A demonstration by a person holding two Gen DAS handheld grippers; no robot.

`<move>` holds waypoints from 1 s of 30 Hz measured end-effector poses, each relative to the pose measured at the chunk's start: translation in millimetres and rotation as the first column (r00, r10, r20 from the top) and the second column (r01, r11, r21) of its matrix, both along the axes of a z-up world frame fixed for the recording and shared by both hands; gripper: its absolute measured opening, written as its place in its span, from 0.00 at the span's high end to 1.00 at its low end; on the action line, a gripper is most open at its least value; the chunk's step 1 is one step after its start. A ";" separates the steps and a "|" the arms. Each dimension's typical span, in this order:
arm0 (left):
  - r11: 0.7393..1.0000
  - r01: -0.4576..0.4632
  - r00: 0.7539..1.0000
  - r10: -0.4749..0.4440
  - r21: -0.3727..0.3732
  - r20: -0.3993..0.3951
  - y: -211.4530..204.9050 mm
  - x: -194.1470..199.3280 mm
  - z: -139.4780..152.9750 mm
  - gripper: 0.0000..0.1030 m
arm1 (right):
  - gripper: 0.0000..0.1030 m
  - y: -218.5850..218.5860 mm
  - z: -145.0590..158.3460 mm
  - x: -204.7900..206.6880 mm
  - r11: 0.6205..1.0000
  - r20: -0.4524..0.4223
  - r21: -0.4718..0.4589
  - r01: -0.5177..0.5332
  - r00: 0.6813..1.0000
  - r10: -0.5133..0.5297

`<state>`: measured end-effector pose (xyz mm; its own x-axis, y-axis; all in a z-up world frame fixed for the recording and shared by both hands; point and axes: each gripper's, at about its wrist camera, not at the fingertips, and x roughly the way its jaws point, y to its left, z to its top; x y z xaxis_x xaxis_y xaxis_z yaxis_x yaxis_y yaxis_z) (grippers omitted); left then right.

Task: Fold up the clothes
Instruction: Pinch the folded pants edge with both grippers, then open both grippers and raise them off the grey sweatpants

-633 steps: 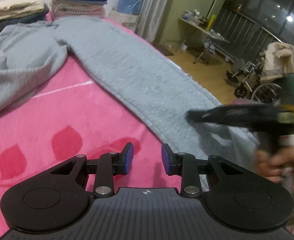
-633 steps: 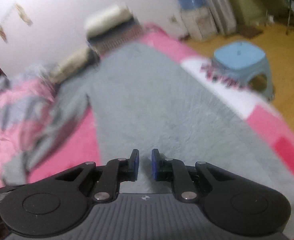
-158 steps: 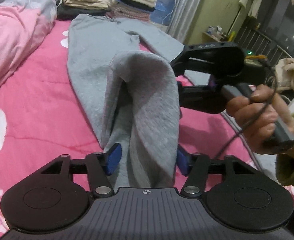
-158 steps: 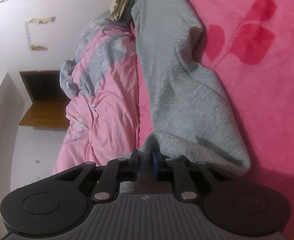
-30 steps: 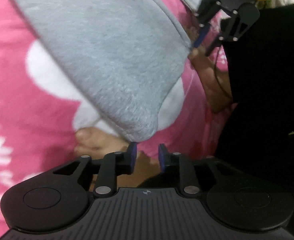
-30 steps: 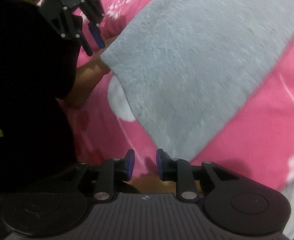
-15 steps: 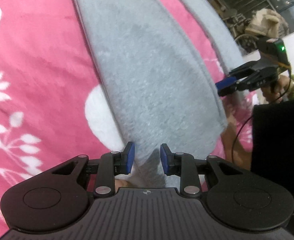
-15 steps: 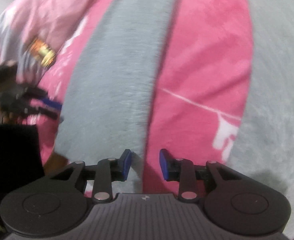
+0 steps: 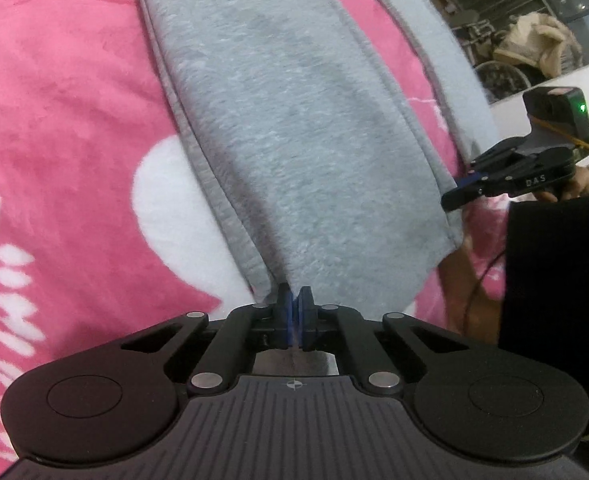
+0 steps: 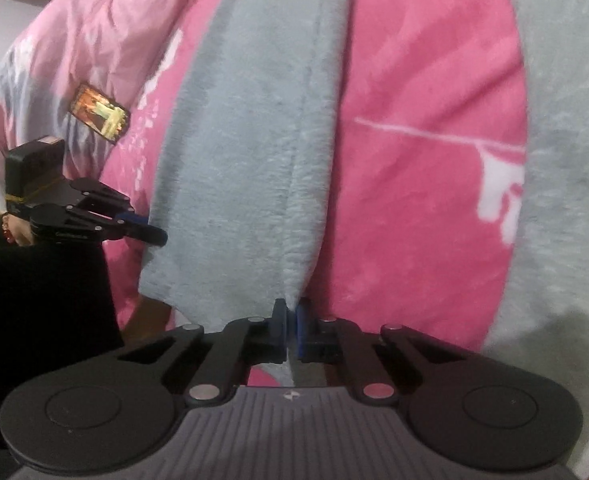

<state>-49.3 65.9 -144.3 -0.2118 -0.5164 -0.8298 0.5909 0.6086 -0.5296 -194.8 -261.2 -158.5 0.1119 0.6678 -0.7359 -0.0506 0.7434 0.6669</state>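
Grey fleece trousers lie on a pink blanket point(image 9: 74, 120). One leg point(image 9: 294, 120) runs away from me, and its hem is at the near end. My left gripper point(image 9: 294, 308) has its jaws closing tight on the hem's left corner, with cloth pinched between the blue pads. In the right wrist view the same leg point(image 10: 246, 140) ends at my right gripper point(image 10: 291, 320), whose jaws are closing on the hem's right corner and pinching cloth. Each gripper shows in the other's view: the right gripper point(image 9: 452, 200) and the left gripper point(image 10: 156, 235). The other leg point(image 10: 566, 160) lies alongside.
A rumpled pink and grey quilt point(image 10: 74, 60) lies beyond the leg, with a small colourful card or phone point(image 10: 100, 114) on it. The person's black clothing point(image 9: 554, 280) fills the near side. A wheelchair with a beige coat point(image 9: 534, 40) stands past the bed.
Both grippers stood open around the hem half a second ago and have now shut on its two corners. Both wrists have rolled since a second ago, so the leg now runs straight ahead.
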 end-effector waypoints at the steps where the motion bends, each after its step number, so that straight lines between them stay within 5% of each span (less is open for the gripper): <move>1: 1.000 -0.003 1.000 0.003 -0.004 -0.001 0.7 -1.1 2.1 1.00 | 0.98 -2.8 5.8 -1.5 1.000 0.009 0.007 0.005 1.000 -0.005; 11: 0.996 0.053 0.998 -0.051 -0.071 0.029 6.0 -7.3 16.2 1.00 | 0.99 -21.8 31.0 -20.6 1.000 0.044 0.012 0.014 0.999 -0.015; 21: 0.998 0.047 0.998 -0.046 0.048 -0.038 -0.1 -5.5 -15.1 1.00 | 0.99 -12.6 -4.2 -10.1 0.999 -0.037 -0.044 -0.028 0.999 0.027; 26: 0.994 0.053 0.997 -0.048 0.093 -0.056 11.7 -11.7 -10.3 0.85 | 0.97 -24.2 2.0 -20.3 0.990 -0.052 -0.126 -0.056 0.997 0.050; 30: 0.991 0.034 0.999 -0.030 0.127 -0.037 27.3 -0.2 1.8 0.83 | 0.96 -43.2 30.0 -24.7 0.991 0.044 -0.134 -0.025 0.999 0.031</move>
